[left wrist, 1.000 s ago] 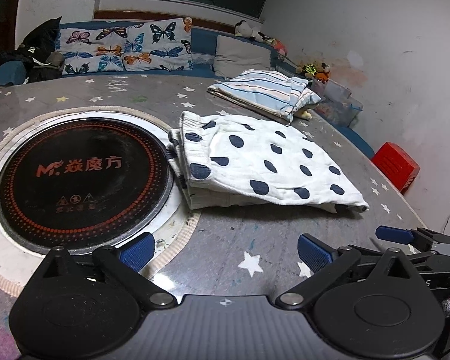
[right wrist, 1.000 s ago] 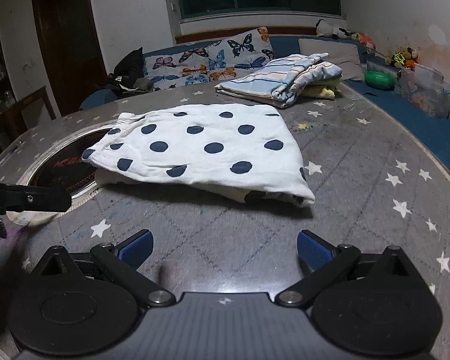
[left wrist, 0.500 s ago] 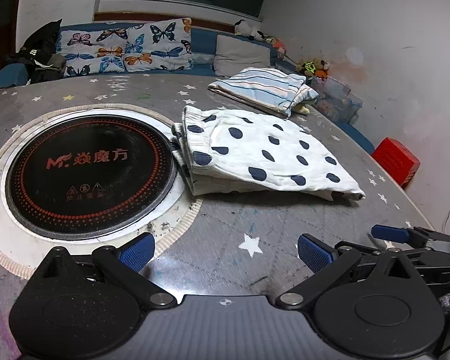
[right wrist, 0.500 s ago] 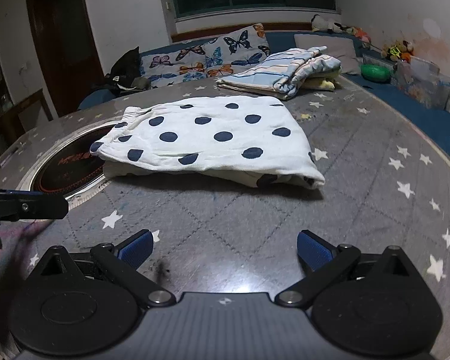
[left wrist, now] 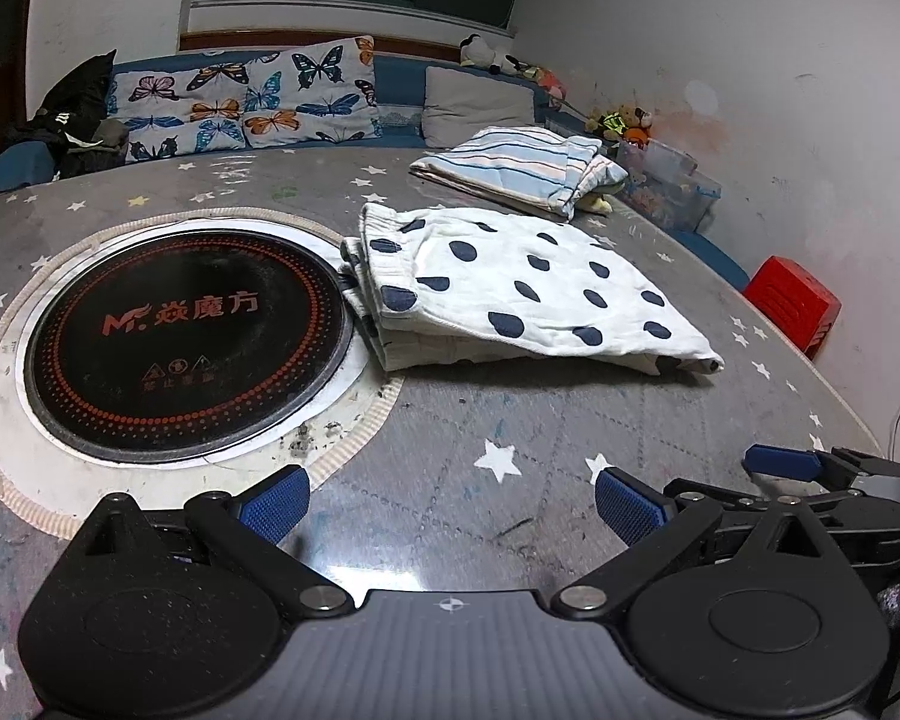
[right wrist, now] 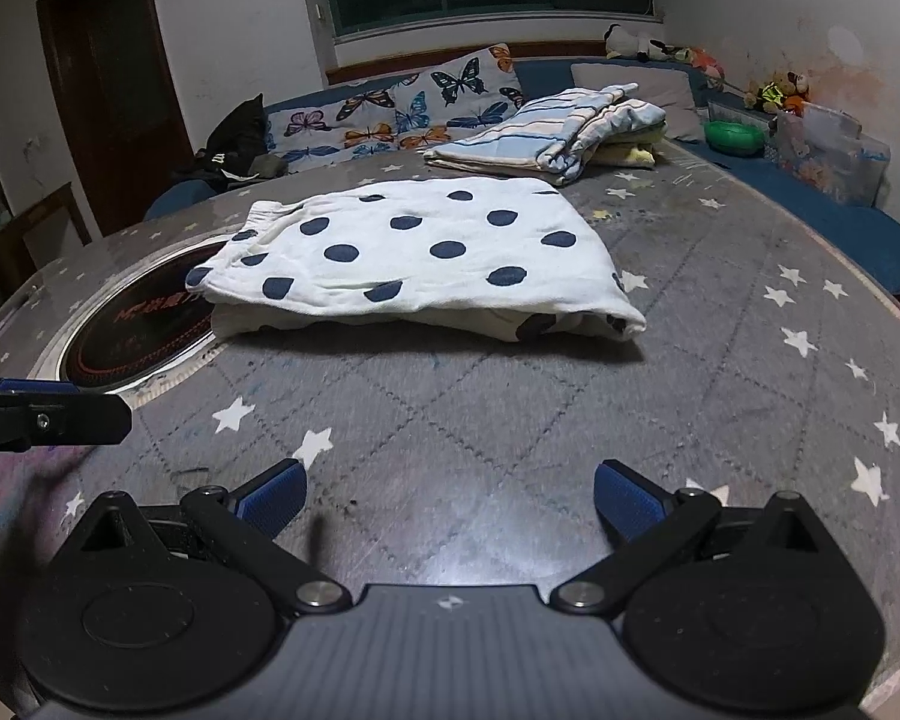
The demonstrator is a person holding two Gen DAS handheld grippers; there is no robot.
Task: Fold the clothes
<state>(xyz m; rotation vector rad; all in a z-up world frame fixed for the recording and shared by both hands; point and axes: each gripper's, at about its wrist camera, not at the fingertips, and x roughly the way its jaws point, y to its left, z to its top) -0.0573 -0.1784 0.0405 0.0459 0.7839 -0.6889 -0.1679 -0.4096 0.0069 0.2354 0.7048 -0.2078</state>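
A white garment with dark blue dots (left wrist: 510,294) (right wrist: 426,252) lies folded flat on the grey star-patterned table (left wrist: 510,420), its waistband end beside the round cooktop. Behind it rests a folded blue-striped pile (left wrist: 522,168) (right wrist: 546,132). My left gripper (left wrist: 450,504) hovers open over bare table, well short of the dotted garment, holding nothing. My right gripper (right wrist: 450,495) is open too, also empty and back from the garment's near edge. In the left wrist view the right gripper's fingers (left wrist: 780,462) show at the lower right.
A black round cooktop (left wrist: 186,342) with red lettering is set into the table on the left. A sofa with butterfly cushions (left wrist: 240,102) runs along the back. A red stool (left wrist: 792,300) and a clear plastic box (left wrist: 666,180) stand off the table's right side.
Both grippers have drawn back from the dotted garment toward the near table edge, so it looks smaller and farther. The garment stays folded and still.
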